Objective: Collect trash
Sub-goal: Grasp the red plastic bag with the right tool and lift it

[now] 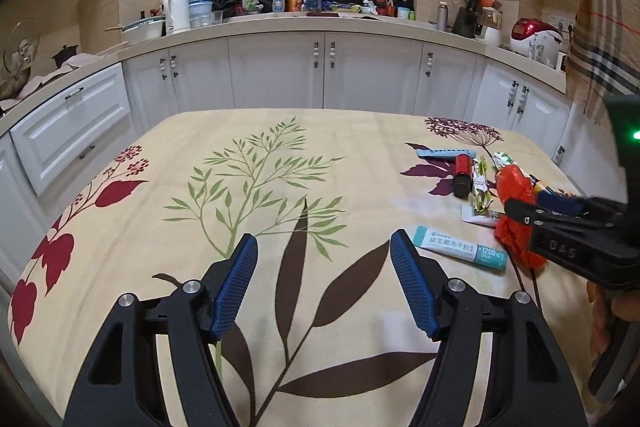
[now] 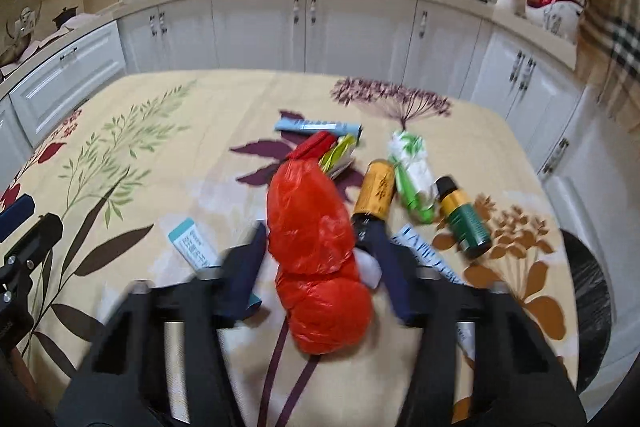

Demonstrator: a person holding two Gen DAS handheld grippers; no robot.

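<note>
1. The right claw (image 2: 320,263) has its blurred fingers either side of the red plastic bag (image 2: 316,243); whether they pinch it cannot be told.
2. The bag lies lengthwise on the tabletop (image 2: 208,99), its long axis pointing away from the claw.
3. The left claw (image 1: 324,259) is spread, holding nothing, beside a teal-ended packet (image 1: 460,247).

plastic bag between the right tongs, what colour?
Orange-red plastic bag, plain, no print; clearest in the right wrist view.

"1200" on teal-white box (image 1: 464,247)
</note>
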